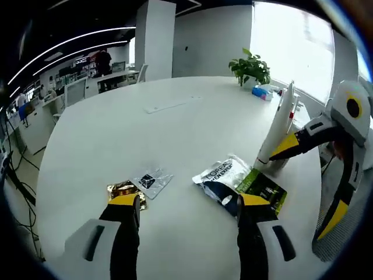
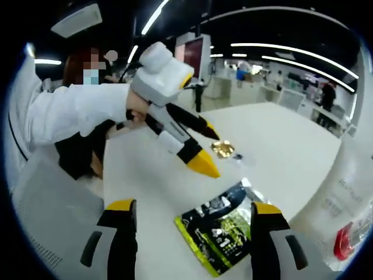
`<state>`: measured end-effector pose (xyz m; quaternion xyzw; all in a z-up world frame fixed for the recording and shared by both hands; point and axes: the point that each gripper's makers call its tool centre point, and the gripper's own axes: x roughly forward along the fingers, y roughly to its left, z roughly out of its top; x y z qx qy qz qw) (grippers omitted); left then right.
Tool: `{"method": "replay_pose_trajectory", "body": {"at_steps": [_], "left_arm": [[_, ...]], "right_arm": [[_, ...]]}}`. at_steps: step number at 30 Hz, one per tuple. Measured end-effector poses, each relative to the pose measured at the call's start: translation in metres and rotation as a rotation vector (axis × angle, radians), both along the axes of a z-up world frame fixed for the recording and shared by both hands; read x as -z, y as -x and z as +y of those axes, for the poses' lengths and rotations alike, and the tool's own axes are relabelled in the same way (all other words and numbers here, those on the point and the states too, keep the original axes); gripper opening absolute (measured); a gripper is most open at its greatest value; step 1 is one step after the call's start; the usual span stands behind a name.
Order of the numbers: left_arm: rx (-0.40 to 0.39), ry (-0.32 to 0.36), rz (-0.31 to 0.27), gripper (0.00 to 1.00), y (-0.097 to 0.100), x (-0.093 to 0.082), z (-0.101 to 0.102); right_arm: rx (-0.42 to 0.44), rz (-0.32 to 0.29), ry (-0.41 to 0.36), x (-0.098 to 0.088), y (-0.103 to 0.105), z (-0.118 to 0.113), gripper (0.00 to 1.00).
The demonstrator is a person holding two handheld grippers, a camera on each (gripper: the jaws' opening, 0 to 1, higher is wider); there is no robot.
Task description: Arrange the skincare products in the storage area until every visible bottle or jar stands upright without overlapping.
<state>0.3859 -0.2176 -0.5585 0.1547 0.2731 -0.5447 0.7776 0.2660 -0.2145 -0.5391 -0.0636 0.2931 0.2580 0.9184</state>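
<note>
A tall white tube (image 1: 278, 125) stands upright on the round white table (image 1: 134, 140), with a second tube (image 1: 295, 108) just behind it. Flat on the table lie a green-and-black sachet (image 1: 263, 188), a silver L'Oreal sachet (image 1: 220, 173), a clear sachet (image 1: 152, 181) and a gold sachet (image 1: 122, 188). My left gripper (image 1: 189, 201) is open above the near sachets. My right gripper (image 1: 300, 192) comes in from the right, its upper jaw against the tube's base. In the right gripper view, the right gripper (image 2: 192, 213) is open over the green sachet (image 2: 218, 233), the tube (image 2: 344, 192) outside its right jaw.
A potted plant (image 1: 250, 67) and a blue item (image 1: 259, 92) sit at the table's far edge by the window. A thin white strip (image 1: 172, 105) lies mid-table. A person's white sleeve (image 2: 76, 114) holds the left gripper (image 2: 208, 149). Desks and chairs stand beyond the table.
</note>
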Motion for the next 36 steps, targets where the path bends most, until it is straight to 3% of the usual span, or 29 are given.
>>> {"method": "replay_pose_trajectory", "body": {"at_steps": [5,7,11,15,26,36], "left_arm": [[0.029,-0.027,-0.011,0.6,-0.014,0.006,-0.01],[0.036,-0.034,-0.046,0.61,-0.021,0.006,-0.012],[0.072,-0.056,-0.04,0.58,-0.029,0.013,-0.016],[0.109,-0.086,-0.054,0.56,-0.029,0.018,-0.017],[0.211,-0.14,-0.06,0.53,-0.047,0.029,-0.028],[0.279,-0.191,-0.023,0.5,-0.064,0.042,-0.033]], "right_arm": [[0.005,0.004,-0.023,0.002,0.001,0.003,0.67],[0.009,0.005,-0.029,0.003,0.0,0.002,0.65],[0.018,-0.001,-0.016,0.003,-0.001,-0.002,0.59],[0.037,0.011,-0.037,0.005,-0.001,-0.006,0.56],[0.042,0.018,-0.04,0.007,-0.001,-0.006,0.55],[0.04,0.029,-0.045,0.01,0.0,-0.006,0.55]]}}
